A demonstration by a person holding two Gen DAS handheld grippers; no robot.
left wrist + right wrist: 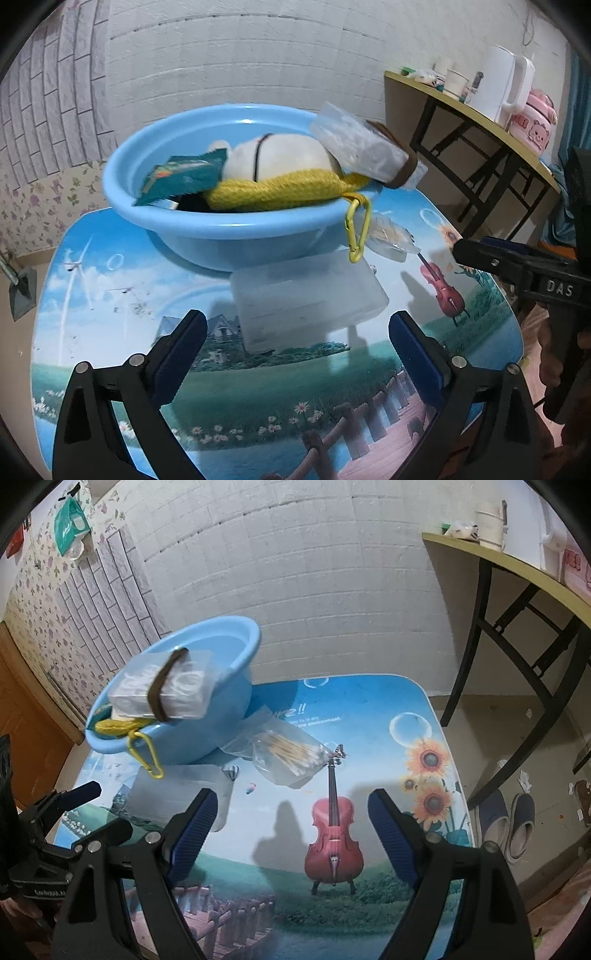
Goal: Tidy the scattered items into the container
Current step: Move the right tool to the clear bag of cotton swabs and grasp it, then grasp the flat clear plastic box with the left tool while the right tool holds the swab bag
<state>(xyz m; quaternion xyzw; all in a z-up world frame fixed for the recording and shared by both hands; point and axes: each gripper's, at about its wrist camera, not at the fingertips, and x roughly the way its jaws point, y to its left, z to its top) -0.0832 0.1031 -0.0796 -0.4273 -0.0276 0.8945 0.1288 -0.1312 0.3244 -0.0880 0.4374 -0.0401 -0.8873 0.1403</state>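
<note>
Both the left gripper (297, 350) and right gripper (291, 830) hang with fingers spread, holding nothing. The bag of cotton swabs (286, 755) lies centre frame, just beside the blue basin (225, 701). It looks light, crinkly and slippery; pinching the bunched swabs seems best.

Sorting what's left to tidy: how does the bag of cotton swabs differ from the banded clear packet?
The bag of cotton swabs lies on the table beside the blue basin; the banded clear packet sits on top of the basin's load, jutting over its rim. The swab bag holds yellowish sticks; the packet holds white contents. Only the packet has a brown band around it. Both are clear plastic, and neither claw holds either.
</note>
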